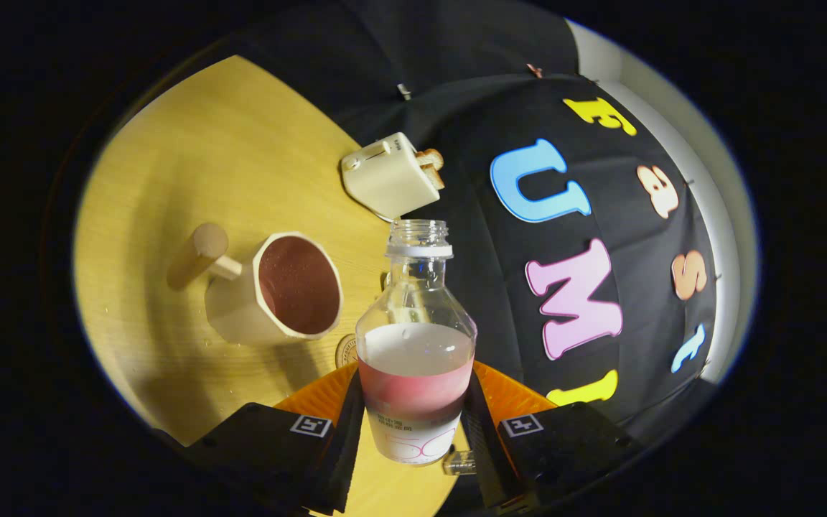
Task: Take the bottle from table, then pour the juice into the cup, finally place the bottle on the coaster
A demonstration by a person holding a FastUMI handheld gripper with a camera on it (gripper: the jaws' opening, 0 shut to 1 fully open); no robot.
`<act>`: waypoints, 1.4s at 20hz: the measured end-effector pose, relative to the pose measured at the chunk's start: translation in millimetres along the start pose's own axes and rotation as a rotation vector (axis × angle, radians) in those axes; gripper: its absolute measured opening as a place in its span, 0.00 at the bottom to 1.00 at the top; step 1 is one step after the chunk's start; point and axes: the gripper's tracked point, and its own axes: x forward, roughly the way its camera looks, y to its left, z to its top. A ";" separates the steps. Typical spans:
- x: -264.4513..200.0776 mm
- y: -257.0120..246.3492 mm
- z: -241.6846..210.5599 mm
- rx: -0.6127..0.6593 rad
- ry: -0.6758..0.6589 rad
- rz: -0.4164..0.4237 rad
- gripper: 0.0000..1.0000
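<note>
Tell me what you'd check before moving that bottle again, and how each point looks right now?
1. Grip: gripper has both fingers pressed on the bottle: ok.
2. Bottle open: no cap on the neck: ok.
3. Juice in cup: reddish liquid inside it: ok.
4. Juice left in bottle: some remains, so tipping could spill: not ok.
5. Coaster: a round disc peeks out behind the bottle, mostly hidden: cannot tell if free.
6. Toaster beyond the cup, apart from both: ok.
</note>
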 end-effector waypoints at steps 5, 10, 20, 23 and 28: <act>0.8 9.5 5.1 0.421 -0.052 0.062 0.70; 0.6 -0.7 7.2 0.694 -0.080 0.085 0.70; 20.1 -55.9 14.8 1.024 -0.202 0.114 0.71; 36.6 -66.7 6.7 1.060 -0.221 0.075 0.71; 74.3 -64.3 -9.6 1.109 -0.209 0.052 0.73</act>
